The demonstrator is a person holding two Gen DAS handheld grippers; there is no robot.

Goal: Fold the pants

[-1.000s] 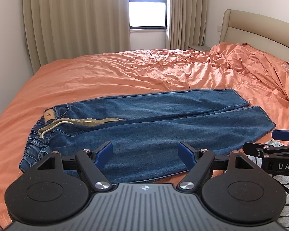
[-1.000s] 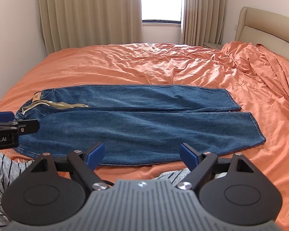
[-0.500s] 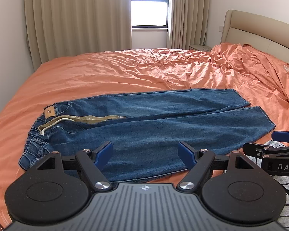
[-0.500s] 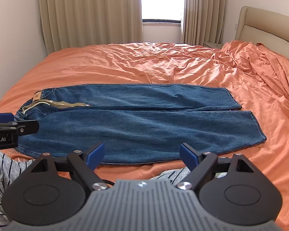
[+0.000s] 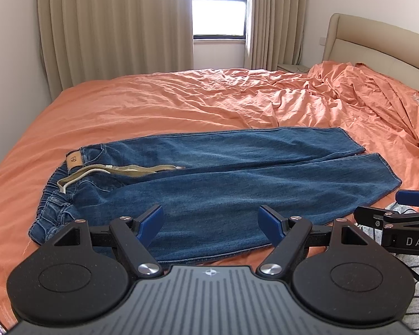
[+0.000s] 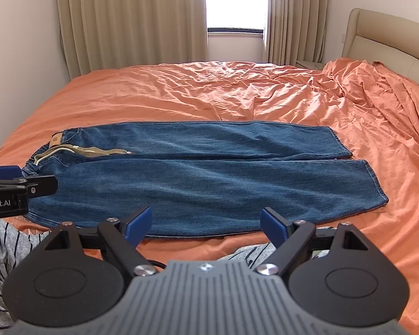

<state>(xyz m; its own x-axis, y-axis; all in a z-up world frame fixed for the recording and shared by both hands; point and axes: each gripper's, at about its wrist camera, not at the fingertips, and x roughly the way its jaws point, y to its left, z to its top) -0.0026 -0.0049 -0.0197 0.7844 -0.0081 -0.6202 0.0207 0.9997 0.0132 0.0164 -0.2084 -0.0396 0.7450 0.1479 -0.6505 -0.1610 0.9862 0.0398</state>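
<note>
Blue jeans point(image 5: 223, 187) lie flat on the orange bed, waistband at the left, leg hems at the right, the two legs side by side. A beige drawstring point(image 5: 120, 171) lies across the waist. They also show in the right wrist view point(image 6: 209, 173). My left gripper point(image 5: 211, 222) is open and empty, near the jeans' near edge by the waist half. My right gripper point(image 6: 205, 223) is open and empty, just short of the jeans' near edge, toward the leg half.
The orange sheet point(image 5: 181, 106) is wrinkled, with bunched orange bedding point(image 5: 377, 97) at the right by the beige headboard point(image 5: 377, 42). Curtains point(image 5: 111, 28) and a window stand behind. A striped grey garment point(image 6: 2, 240) shows at the near edge.
Both grippers have risen and drawn back very slightly; the jeans sit a little lower in view. Jaws stay open. The jeans have not moved.
</note>
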